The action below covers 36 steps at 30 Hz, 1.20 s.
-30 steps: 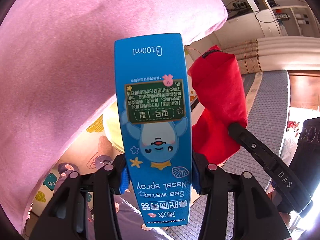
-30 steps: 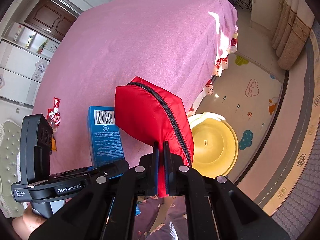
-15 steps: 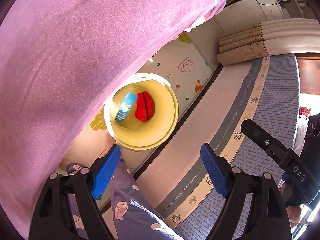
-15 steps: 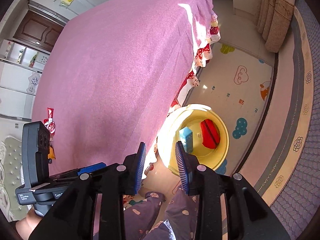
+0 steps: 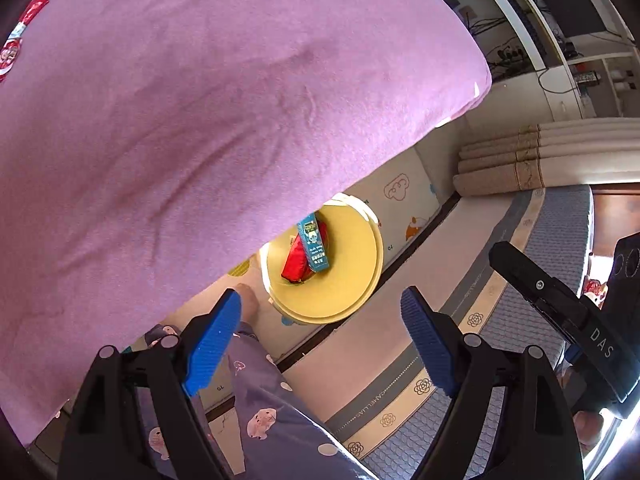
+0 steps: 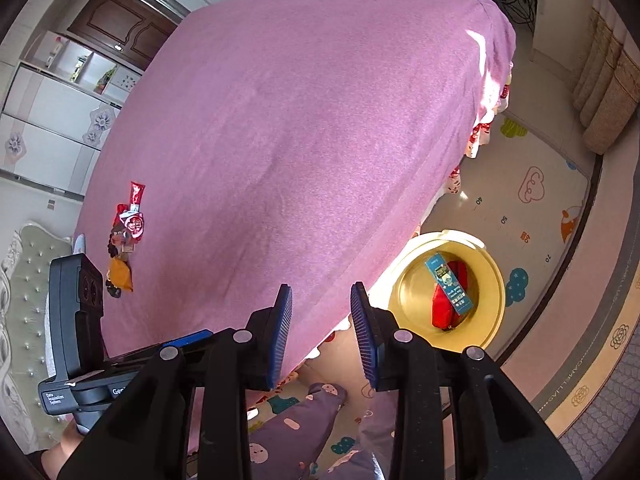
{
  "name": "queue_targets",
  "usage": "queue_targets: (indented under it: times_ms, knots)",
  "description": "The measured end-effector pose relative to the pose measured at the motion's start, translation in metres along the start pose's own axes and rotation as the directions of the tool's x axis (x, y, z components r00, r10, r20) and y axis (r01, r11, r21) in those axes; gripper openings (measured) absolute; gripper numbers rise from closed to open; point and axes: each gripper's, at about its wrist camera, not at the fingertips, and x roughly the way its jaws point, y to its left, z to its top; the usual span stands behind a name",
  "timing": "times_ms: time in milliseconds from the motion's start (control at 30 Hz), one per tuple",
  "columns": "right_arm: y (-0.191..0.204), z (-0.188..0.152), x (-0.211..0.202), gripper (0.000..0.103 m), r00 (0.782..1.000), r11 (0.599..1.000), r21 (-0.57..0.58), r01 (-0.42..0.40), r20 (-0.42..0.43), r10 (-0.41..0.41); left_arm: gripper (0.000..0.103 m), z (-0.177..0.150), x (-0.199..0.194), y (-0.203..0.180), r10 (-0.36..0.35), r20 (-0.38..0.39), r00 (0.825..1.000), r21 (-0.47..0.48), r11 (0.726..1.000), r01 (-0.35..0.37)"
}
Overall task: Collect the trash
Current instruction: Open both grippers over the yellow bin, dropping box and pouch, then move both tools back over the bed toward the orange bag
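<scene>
Right wrist view showed the blue box [image 6: 450, 289] and red pouch [image 6: 444, 312] lying in the yellow basin [image 6: 494, 308] on the floor; both the left gripper [image 5: 320, 344] and right gripper [image 6: 321, 330] stood apart and empty. Judging by that, the drop step was done; the next move called for reaching the wrappers [image 6: 126, 236] at the far left of the pink bed [image 6: 300, 140].

yellow basin [image 5: 360, 280] partly hidden behind pink bedspread [image 5: 200, 120], wrappers [image 6: 126, 236] too small to identify

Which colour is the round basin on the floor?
The round plastic basin is yellow, clearest in the right wrist view.
</scene>
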Motion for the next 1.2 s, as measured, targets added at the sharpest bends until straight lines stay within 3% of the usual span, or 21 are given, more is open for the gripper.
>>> queue_targets:
  times_ms: [200, 433, 833, 1200]
  knots:
    - [0.084, 0.005, 0.035, 0.031, 0.998, 0.991, -0.126, -0.043, -0.053, 0.036, 0.082, 0.005, -0.049, 0.086, 0.009, 0.092, 0.996, -0.147, 0.989, 0.005]
    - [0.187, -0.003, 0.084, 0.031, 0.989, 0.965, -0.239, -0.105, -0.126, 0.076, 0.082, 0.005, -0.105, 0.19, 0.051, 0.181, 0.982, -0.289, 0.957, 0.003]
    - [0.323, -0.011, 0.157, 0.033, 0.978, 0.937, -0.311, -0.161, -0.179, 0.108, 0.082, 0.018, -0.176, 0.335, 0.131, 0.253, 0.959, -0.411, 0.912, -0.017]
    - [0.396, 0.028, 0.231, 0.049, 0.969, 0.91, -0.373, -0.179, -0.227, 0.098, 0.083, 0.055, -0.192, 0.44, 0.219, 0.265, 0.939, -0.58, 0.814, -0.027]
